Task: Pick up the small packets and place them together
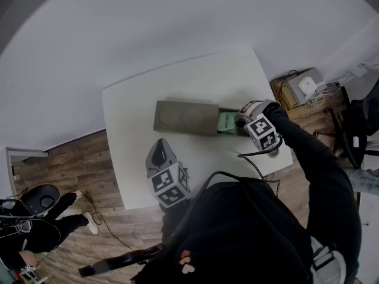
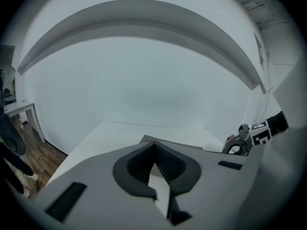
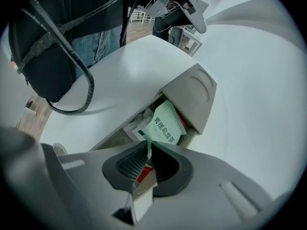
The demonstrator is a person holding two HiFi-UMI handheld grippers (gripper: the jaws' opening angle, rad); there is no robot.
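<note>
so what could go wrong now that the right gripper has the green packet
The right gripper pinches only the lower edge of the green packet, so it may slip on lifting. The packet's top sits close under the grey lid, where it could snag. The white packet beside it might get dragged along.

The white table lies open to the left of the grey box and beyond it, up to the pale wall past the far edge. The box's lid roofs most of it, leaving one narrow mouth at the right end. That mouth is crowded with packets and taken up by the right gripper, clamped on a green packet. The left gripper hangs over the near strip, and a black cable loops over the table's near side
</note>
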